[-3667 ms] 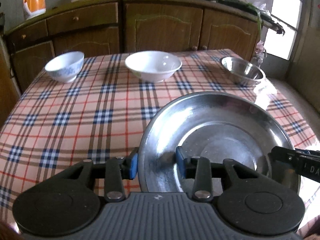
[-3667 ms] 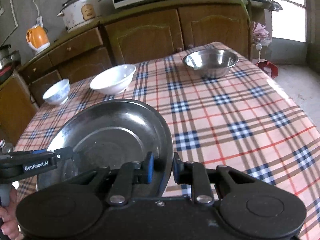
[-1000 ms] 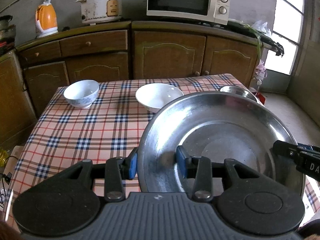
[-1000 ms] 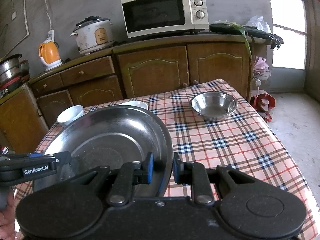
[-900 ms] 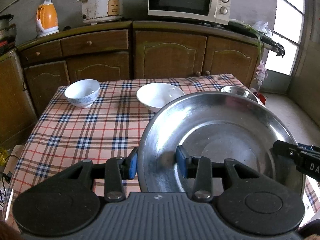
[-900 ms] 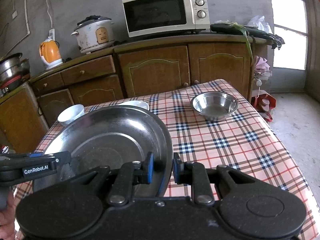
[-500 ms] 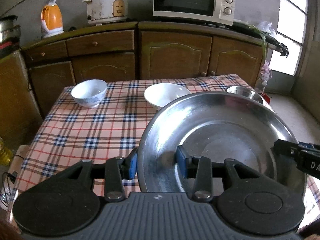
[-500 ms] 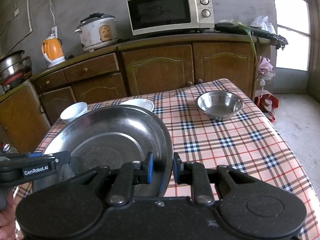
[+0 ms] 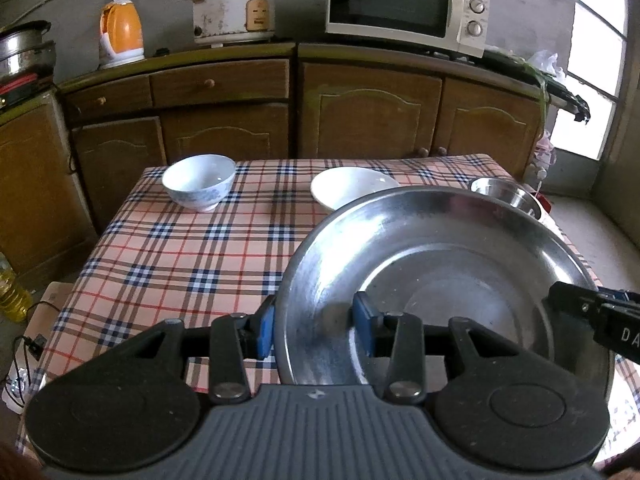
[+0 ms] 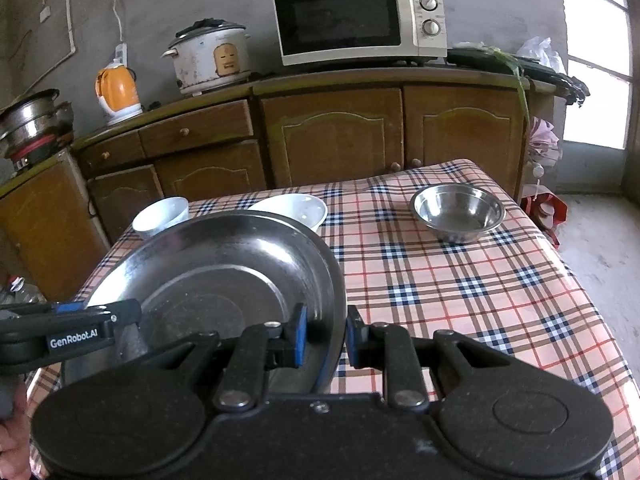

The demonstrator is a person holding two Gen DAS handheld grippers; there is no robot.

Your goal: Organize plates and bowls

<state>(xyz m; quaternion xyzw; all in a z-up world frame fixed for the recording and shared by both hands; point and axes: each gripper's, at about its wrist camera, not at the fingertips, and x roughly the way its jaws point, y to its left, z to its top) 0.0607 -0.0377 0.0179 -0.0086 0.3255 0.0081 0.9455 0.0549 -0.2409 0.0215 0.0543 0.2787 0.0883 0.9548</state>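
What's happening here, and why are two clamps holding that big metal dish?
A person is tidying dishes with a handheld gripper in each hand. The left gripper and right gripper each pinch opposite rims of one large steel plate, holding it above the checked tablecloth. On the table sit a small blue-patterned bowl, a wider white bowl and a steel bowl, none of them stacked.

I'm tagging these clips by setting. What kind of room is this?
Most likely a home kitchen with a dining table. A microwave, a rice cooker and an orange kettle sit on wooden cabinets, and bowls stand on a plaid tablecloth.
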